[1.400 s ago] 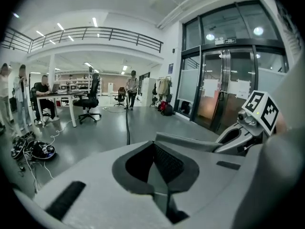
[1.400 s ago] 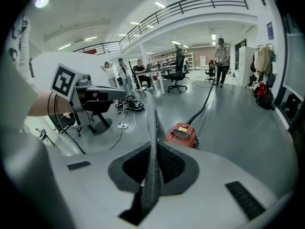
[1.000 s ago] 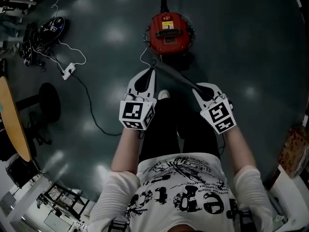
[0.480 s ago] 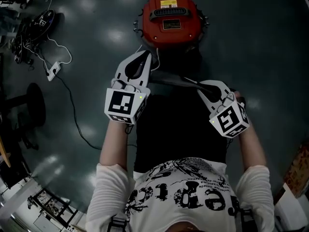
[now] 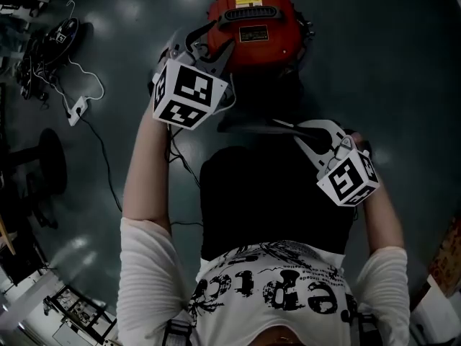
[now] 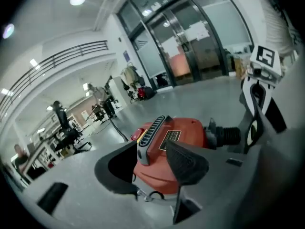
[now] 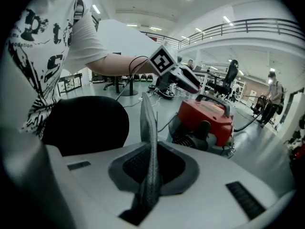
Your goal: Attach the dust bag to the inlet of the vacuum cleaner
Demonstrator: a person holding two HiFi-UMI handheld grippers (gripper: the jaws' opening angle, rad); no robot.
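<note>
The red vacuum cleaner (image 5: 252, 20) stands on the dark floor ahead of me, grey handle on top. My left gripper (image 5: 205, 45) hovers at its near left side. Its jaws are opening and hold nothing; the left gripper view shows the vacuum cleaner (image 6: 183, 132) and its handle through the gap of that gripper (image 6: 150, 168). My right gripper (image 5: 301, 134) is shut on the flat grey dust bag (image 5: 248, 125), which stretches leftward above my lap. In the right gripper view the bag's edge (image 7: 148, 142) stands upright between the pads, with the vacuum cleaner (image 7: 205, 120) beyond.
A ribbed black hose (image 6: 228, 135) plugs into the vacuum's side. A white power strip (image 5: 75, 110) with cables lies on the floor at left, near a black stool base (image 5: 50, 157). People and chairs stand far off in the hall.
The left gripper has let go of the dust bag, rolled, opened and moved forward to the vacuum. The bag now hangs from the right gripper alone. Both hands have sunk lower.
</note>
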